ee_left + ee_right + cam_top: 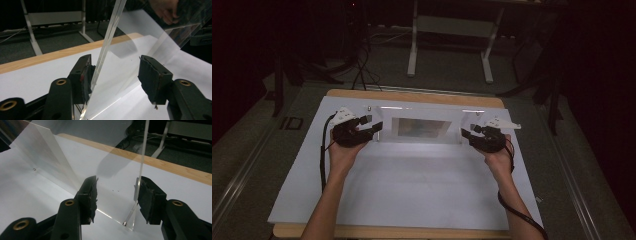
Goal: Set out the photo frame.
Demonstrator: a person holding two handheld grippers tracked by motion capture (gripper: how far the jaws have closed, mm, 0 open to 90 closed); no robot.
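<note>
A clear acrylic stand (422,129) sits upright on the far half of the white-covered table, with a mirror-like panel in its middle. My left gripper (374,125) is at its left end and my right gripper (468,131) at its right end. In the left gripper view the stand's upright sheet (110,37) lies against one pad (86,80), and a sloping sheet meets the other pad of the left gripper (115,75). In the right gripper view the upright sheet's edge (141,157) rests on one pad (147,197), and the sloped sheet ends at the other pad of the right gripper (116,195).
A white sheet (412,190) covers the wooden table, whose edge (412,95) shows at the back. Behind it on the dark floor stand a grey frame (449,30) and cables (362,70). A small screw (124,223) sits at the stand's base.
</note>
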